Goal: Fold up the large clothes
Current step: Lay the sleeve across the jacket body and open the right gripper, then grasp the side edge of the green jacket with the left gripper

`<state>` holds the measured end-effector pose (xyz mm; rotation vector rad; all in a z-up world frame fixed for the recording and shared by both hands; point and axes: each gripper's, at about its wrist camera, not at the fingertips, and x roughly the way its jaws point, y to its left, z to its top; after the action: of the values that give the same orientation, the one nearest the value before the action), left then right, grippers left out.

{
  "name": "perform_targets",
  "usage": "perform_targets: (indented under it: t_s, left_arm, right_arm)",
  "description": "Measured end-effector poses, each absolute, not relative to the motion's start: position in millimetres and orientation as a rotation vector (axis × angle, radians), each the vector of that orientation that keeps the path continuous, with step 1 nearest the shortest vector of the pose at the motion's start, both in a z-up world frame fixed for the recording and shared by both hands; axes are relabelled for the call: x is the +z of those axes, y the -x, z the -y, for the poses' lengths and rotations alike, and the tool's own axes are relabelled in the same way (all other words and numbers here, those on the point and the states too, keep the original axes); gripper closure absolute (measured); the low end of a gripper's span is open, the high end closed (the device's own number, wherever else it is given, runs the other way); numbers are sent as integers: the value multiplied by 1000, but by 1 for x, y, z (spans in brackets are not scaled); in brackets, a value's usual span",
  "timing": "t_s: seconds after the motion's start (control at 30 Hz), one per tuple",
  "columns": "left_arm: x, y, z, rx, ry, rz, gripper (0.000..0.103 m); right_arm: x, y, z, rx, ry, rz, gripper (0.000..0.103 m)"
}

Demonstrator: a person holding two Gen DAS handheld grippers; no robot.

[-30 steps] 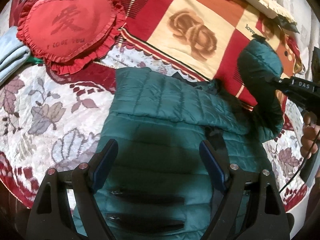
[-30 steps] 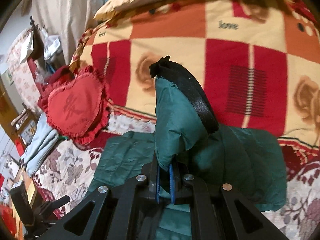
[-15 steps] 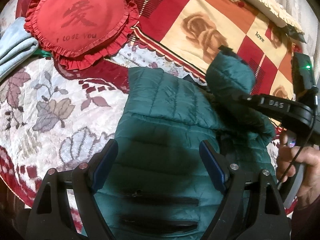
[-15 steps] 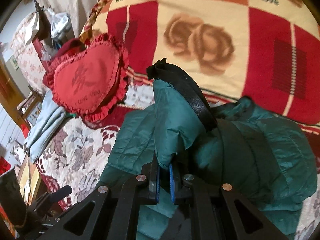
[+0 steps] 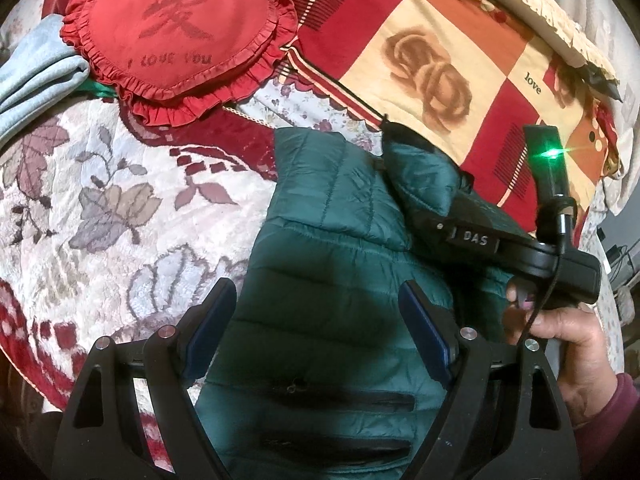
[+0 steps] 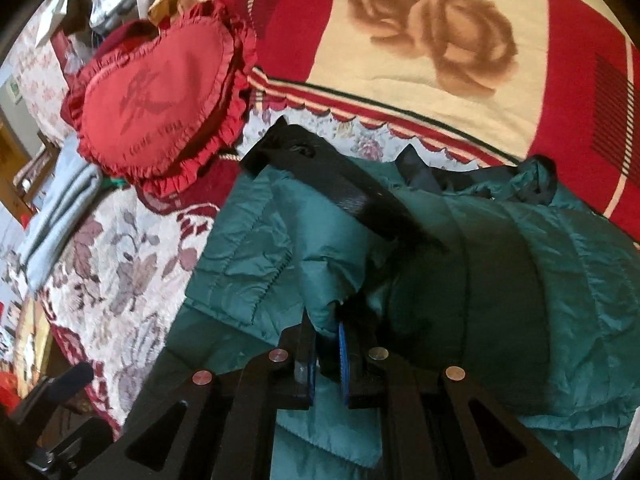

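In the left wrist view, the left gripper (image 5: 316, 328) hung over the jacket (image 5: 320, 344) with its jaws spread wide and nothing between them. Over the last second the right gripper (image 5: 432, 200) had carried the sleeve (image 5: 420, 176) in from the far right, low across the jacket's upper body; the sleeve fold looked nearly laid, with release probably next. The jacket lay on a floral bedspread (image 5: 100, 208), with a heart cushion (image 5: 176, 36) beyond it beside a checked blanket (image 5: 420, 48).

In the right wrist view, the right gripper (image 6: 326, 354) was clamped on the sleeve (image 6: 320, 280), its black cuff (image 6: 340, 192) now lying down against the jacket (image 6: 540, 300) where a second earlier it had stood upright. Folded pale blue cloth (image 6: 56, 208) sat at the bed's left edge, with cluttered furniture behind it.
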<state>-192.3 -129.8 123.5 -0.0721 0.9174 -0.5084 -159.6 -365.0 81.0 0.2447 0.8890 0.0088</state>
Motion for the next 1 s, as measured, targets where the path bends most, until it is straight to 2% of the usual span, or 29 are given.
perform_targets:
  t_s: [0.03, 0.07, 0.1, 0.13, 0.27, 0.57, 1.0]
  left_arm:
    - [124, 193, 130, -509, 71, -916, 19]
    - [124, 193, 130, -508, 71, -916, 19]
    - [124, 193, 130, -508, 72, -916, 19]
    - [124, 192, 130, -507, 74, -917, 19]
    - [126, 193, 128, -509, 79, -913, 19]
    - [136, 188, 133, -519, 83, -903, 19]
    - [128, 134, 196, -544, 46, -934, 20]
  right_arm:
    - [81, 159, 363, 22, -241, -889, 81]
    - [81, 159, 360, 35, -240, -890, 53]
    - [81, 160, 358, 48, -242, -885, 36]
    - [82, 161, 356, 61, -236, -874, 32]
    - [86, 165, 345, 76, -170, -869, 32]
    - [102, 190, 368, 58, -303, -812, 32]
    - [109, 259, 410, 1, -331, -805, 32]
